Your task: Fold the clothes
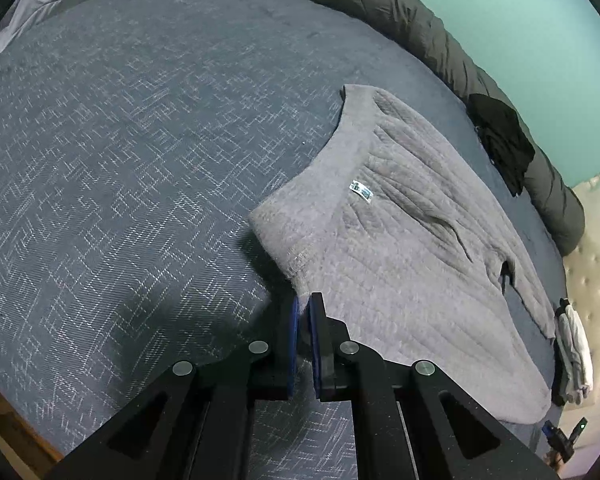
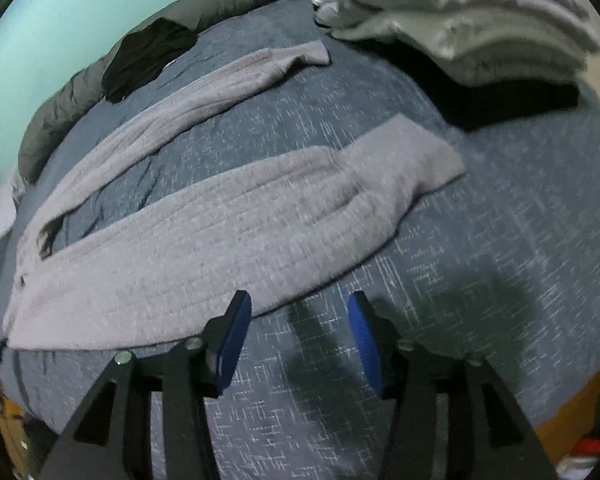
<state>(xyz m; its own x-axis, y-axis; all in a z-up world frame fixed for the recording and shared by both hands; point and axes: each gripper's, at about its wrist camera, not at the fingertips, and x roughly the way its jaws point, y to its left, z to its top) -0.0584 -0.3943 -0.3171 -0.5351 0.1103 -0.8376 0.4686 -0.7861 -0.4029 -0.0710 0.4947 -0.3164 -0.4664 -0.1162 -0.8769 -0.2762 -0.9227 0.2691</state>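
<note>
Grey fleece trousers point(image 2: 204, 236) lie flat on the bed point(image 2: 480, 240), legs running away up-left — my right claw point(image 2: 298, 316) gapes empty beside their near edge, my left claw point(image 1: 303, 312) pinching the waistband corner.

My left claw point(image 1: 303, 312) is matte black with blue pads point(image 1: 294, 344) and round silver pivot pins. My right claw point(image 2: 296, 312) matches: black angular arms, triangular cut-outs, blue-faced fingers point(image 2: 234, 344).
</note>
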